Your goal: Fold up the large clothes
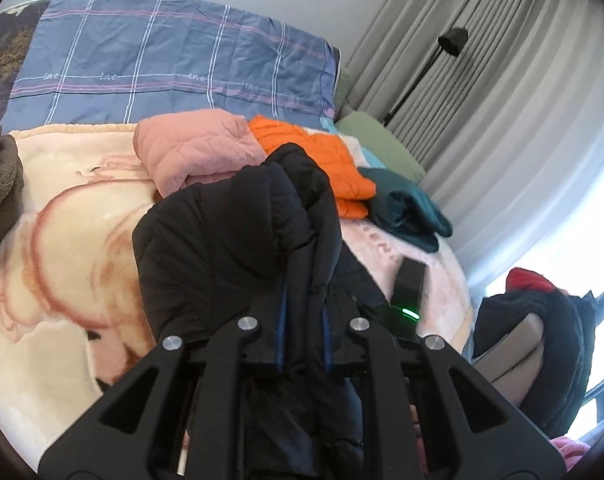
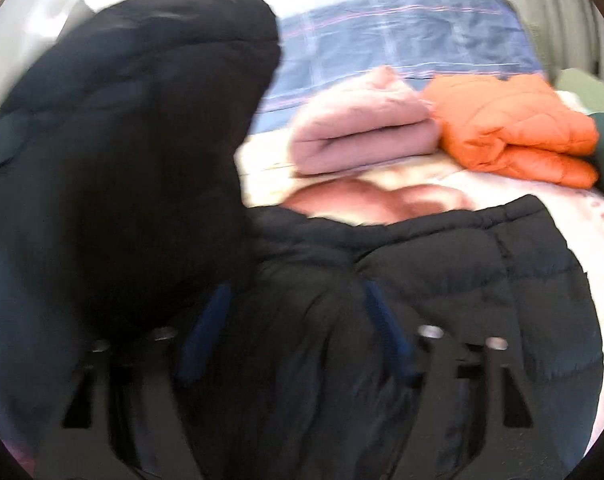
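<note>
At the bottom centre of both views, the left gripper [image 1: 302, 320] and right gripper [image 2: 298, 320] each pinch the black quilted puffer jacket [image 1: 222, 240], lifted mid-fold over the cream floral blanket [image 1: 62, 240]. Next, I judge, lay it flat; folded pink jacket [image 2: 357, 136] lies beyond.

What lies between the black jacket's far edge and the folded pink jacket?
Right wrist view: only bare floral blanket separates the black jacket from the pink jacket.
</note>
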Available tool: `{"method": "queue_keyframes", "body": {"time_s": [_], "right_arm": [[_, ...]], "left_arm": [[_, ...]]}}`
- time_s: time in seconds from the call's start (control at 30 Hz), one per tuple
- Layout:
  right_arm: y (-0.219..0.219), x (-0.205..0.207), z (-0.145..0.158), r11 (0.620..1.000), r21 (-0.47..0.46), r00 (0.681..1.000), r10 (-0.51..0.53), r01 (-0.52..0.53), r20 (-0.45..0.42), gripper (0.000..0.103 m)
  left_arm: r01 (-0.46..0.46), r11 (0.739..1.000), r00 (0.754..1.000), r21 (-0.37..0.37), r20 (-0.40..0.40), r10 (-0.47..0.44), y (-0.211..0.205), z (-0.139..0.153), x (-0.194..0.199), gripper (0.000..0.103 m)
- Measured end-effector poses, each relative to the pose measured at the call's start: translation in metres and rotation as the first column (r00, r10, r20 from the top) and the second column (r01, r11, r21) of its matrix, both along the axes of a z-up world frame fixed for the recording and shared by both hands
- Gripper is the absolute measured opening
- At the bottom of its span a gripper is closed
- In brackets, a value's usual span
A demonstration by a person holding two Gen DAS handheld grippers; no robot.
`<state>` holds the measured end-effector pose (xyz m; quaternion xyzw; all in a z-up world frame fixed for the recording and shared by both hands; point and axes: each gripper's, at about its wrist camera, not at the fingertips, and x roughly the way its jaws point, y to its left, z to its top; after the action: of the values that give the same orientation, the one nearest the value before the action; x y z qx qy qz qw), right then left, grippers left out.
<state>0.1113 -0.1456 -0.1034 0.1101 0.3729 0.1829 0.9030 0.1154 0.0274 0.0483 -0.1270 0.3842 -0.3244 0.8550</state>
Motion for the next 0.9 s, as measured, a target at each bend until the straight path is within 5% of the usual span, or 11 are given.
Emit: {"method": "queue_keyframes", "body": {"time_s": [0.1, 0.2, 0.4, 0.5, 0.63, 0.9], "right_arm": [[0.010, 0.009, -0.029, 0.996, 0.057, 0.991, 0.078, -0.072, -0.108, 0.036], [0.020, 0.027, -0.056, 0.990, 0.130, 0.988, 0.070, -0.052, -0.135, 0.036], [0.017, 0.036, -0.058, 0.976, 0.206, 0.984, 0.101, -0.070, -0.145, 0.036], [-0.012, 0.004, -0.038, 0.988, 0.156, 0.989, 0.022, 0.001, -0.149, 0.036], [-0.062, -0.059, -0.006, 0.986, 0.146, 0.997, -0.075, 0.076, -0.013, 0.038], [-0.145, -0.111, -0.024, 0.937, 0.221, 0.963, -0.269, 0.270, -0.035, 0.038]], "left_arm": [[0.013, 0.999, 1.000, -0.043, 0.012, -0.013, -0.005, 0.002, -0.002, 0.013], [0.031, 0.999, 0.999, -0.033, 0.014, -0.031, -0.023, -0.001, -0.004, 0.013], [0.025, 0.997, 0.999, -0.069, -0.030, -0.027, -0.043, -0.014, 0.006, 0.013], [0.040, 0.997, 0.999, -0.062, -0.010, -0.040, -0.053, -0.011, 0.001, 0.013], [0.056, 0.998, 0.998, -0.021, 0.000, -0.056, -0.075, -0.009, -0.001, 0.013], [0.156, 0.985, 0.987, 0.069, -0.048, -0.153, -0.166, -0.034, 0.015, 0.014]]}}
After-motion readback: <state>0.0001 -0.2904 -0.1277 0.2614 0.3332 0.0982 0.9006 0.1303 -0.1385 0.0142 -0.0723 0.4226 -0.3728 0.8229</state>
